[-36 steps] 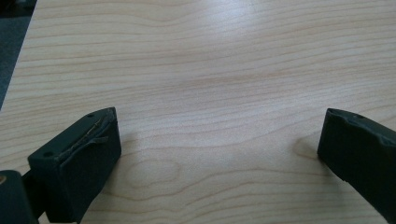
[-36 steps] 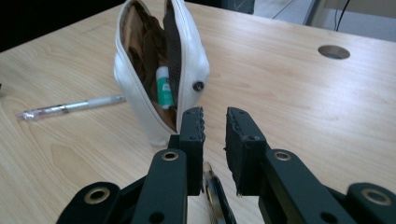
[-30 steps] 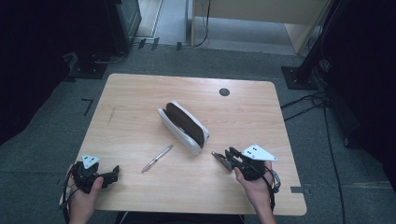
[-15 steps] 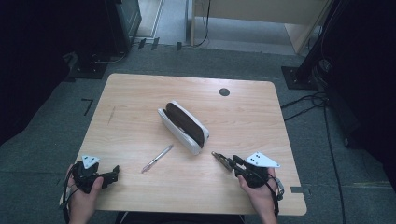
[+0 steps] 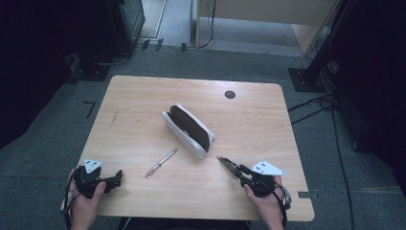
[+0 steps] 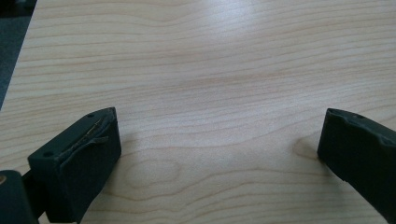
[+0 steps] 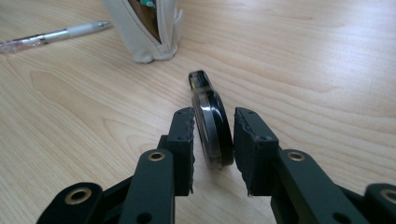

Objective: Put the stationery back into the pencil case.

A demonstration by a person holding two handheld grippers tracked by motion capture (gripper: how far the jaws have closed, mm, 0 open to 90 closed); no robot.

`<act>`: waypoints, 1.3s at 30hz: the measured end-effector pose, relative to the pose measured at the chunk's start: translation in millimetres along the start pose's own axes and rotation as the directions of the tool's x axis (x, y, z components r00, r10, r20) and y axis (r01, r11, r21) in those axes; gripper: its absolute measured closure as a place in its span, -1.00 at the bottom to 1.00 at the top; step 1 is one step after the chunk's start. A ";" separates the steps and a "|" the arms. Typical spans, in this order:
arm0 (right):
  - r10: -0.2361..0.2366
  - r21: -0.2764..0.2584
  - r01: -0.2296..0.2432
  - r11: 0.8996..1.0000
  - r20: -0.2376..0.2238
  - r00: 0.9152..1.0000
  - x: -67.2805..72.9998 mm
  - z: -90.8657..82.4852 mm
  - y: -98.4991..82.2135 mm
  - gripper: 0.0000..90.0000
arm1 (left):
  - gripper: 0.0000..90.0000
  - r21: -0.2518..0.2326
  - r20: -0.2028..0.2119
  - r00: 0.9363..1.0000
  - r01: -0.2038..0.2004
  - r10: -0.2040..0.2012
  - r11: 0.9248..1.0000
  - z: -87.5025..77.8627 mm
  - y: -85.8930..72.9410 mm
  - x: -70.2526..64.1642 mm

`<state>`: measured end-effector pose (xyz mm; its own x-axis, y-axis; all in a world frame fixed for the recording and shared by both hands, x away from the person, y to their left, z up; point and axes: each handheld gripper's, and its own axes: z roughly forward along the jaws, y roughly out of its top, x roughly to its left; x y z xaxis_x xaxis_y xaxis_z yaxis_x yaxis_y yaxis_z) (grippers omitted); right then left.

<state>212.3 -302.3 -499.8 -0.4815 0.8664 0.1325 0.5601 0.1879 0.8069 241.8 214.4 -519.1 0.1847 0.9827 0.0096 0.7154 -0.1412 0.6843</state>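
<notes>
A white pencil case (image 5: 187, 129) lies open in the middle of the wooden table (image 5: 143, 96), showing its dark lining. A silver pen (image 5: 161, 163) lies just to its near left. In the right gripper view the case (image 7: 149, 32) and the pen (image 7: 56, 35) are ahead. My right gripper (image 7: 214, 116) has a flat, glossy black thing (image 7: 212, 126) on edge between its jaws, its tip low at the tabletop. The jaws have just been opening; a thin gap shows at the right pad (image 7: 245, 140). At the front right, that gripper (image 5: 242, 171) points at the case. My left gripper (image 5: 117, 176) is wide open and empty (image 6: 219, 135).
A round dark cable hole (image 5: 230, 94) sits near the table's far edge. Dark stands and cables (image 5: 316, 103) lie on the grey floor around the table. Both hands are close to the near edge.
My right gripper has sunk and drawn back a little toward the near edge, with the black thing still between its jaws. The left hand, the case and the pen have not moved.
</notes>
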 end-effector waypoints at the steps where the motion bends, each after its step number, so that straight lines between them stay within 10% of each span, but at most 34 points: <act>1: 0.003 0.007 -0.003 1.000 0.000 1.000 0.0 1.1 -1.2 0.53 | -1.00 0.000 0.000 1.000 0.000 0.000 1.000 0.0 0.0 0.0; 17: -0.011 0.036 0.010 0.999 0.028 1.000 2.1 7.7 -6.0 0.65 | -1.00 0.000 0.000 1.000 0.000 0.000 1.000 0.0 0.0 0.0; 39: -0.029 -0.060 0.029 0.998 -0.001 1.000 15.2 -15.0 19.7 0.65 | -1.00 0.000 0.000 1.000 0.000 0.000 1.000 0.0 0.0 0.0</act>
<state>205.9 -292.4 -473.3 -0.4988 0.8598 0.1095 0.5043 0.1851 0.8435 241.9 214.4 -519.1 0.1846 0.9828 0.0092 0.7154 -0.1408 0.6844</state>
